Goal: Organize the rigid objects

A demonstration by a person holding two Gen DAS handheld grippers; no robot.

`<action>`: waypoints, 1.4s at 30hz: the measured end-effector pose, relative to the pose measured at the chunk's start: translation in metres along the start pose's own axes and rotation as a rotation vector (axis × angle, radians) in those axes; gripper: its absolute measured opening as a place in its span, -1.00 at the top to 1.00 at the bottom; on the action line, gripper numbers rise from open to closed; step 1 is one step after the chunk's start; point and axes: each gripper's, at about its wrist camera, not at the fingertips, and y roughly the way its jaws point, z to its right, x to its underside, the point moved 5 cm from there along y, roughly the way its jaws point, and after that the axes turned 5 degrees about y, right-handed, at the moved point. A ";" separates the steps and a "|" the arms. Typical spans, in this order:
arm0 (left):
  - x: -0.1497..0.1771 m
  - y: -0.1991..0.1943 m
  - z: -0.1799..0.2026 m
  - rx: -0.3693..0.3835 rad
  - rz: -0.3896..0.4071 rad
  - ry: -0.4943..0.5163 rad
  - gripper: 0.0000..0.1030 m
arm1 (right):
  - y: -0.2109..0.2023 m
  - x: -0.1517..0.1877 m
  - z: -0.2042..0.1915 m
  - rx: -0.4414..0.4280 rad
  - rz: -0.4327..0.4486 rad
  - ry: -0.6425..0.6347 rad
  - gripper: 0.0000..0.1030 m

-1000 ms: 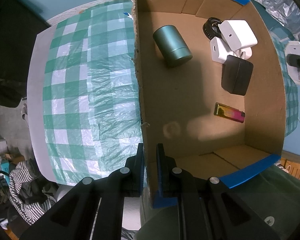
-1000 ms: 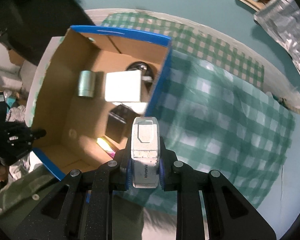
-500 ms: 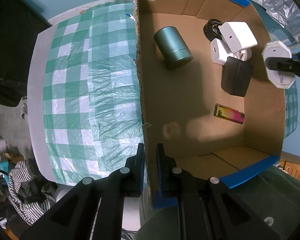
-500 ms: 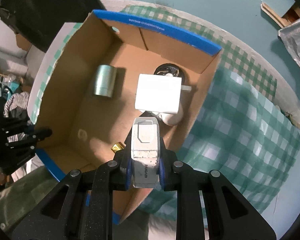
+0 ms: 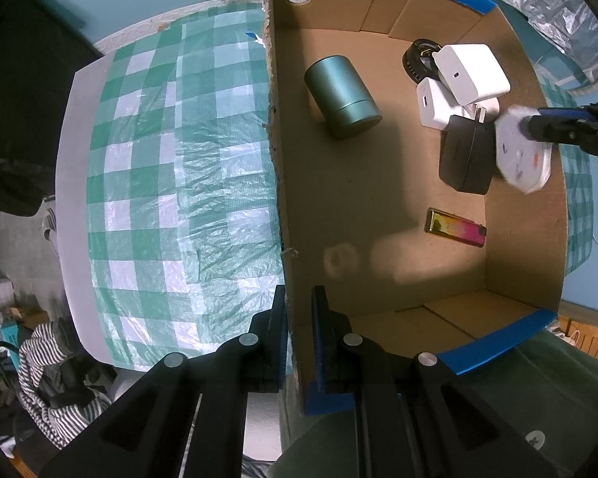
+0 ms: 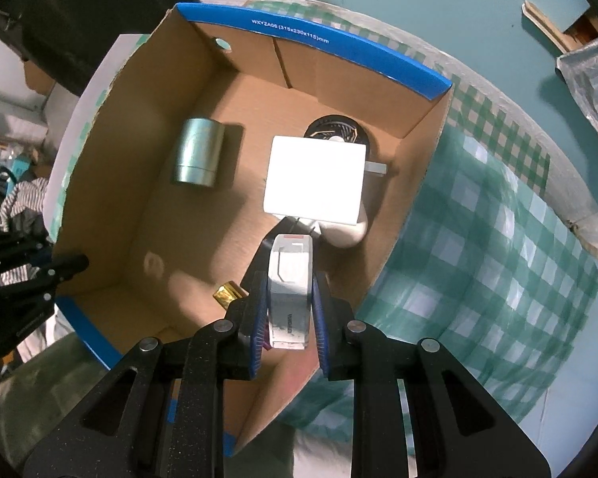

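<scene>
White hard plastic tape measure [image 6: 290, 279] feels stiff and slippery clamped flat-sided in my right tongs [image 6: 288, 279], while my left tongs [image 5: 299, 310] pinch the brown cardboard box wall [image 5: 277, 159].

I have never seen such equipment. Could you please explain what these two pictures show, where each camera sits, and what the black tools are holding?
A person holds a hand tool with a two-finger claw in each hand; a camera on each looks down along its fingers. In the left picture, the left claw pinches the wall of a cardboard box on a checked tablecloth. Inside lie a green tin, white chargers, a black case and a lighter. In the right picture, the right claw holds a white tape measure over the box.
</scene>
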 end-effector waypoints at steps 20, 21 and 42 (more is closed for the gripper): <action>-0.016 -0.025 0.000 -0.028 0.060 0.008 0.75 | -0.063 -0.015 0.013 0.035 0.204 0.086 0.02; -0.018 -0.028 -0.001 -0.031 0.070 0.006 0.70 | -0.069 -0.016 0.015 0.041 0.230 0.097 0.01; -0.076 -0.167 0.015 -0.100 0.475 -0.004 -0.58 | -0.175 -0.007 0.043 0.119 0.563 0.265 -0.28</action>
